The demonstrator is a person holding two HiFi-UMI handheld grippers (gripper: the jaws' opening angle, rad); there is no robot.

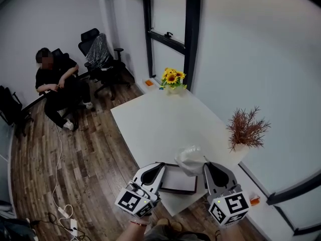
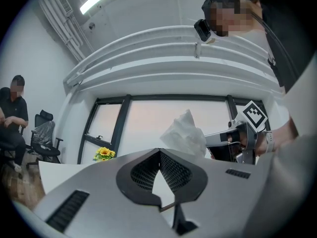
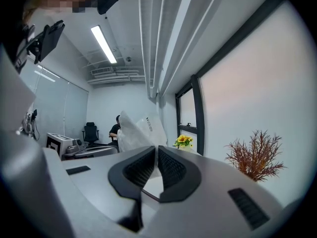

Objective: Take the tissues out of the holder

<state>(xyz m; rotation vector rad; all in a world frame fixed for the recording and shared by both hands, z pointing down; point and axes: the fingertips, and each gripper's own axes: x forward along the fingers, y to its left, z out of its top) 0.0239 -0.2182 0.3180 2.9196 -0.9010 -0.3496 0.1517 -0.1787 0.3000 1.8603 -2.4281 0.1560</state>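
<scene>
A crumpled white plastic tissue pack hangs just above a flat dark-framed holder at the near end of the white table. My right gripper is shut on the pack's wrapping. In the right gripper view the thin plastic rises from between the closed jaws of that gripper. My left gripper sits at the holder's left corner. Its jaws meet at the tip in its own view, with nothing seen between them. The pack and the right gripper show just beyond.
A sunflower vase stands at the table's far end and a dried reddish plant in a white pot at its right edge. A person sits by office chairs at the back left. Cables lie on the wooden floor.
</scene>
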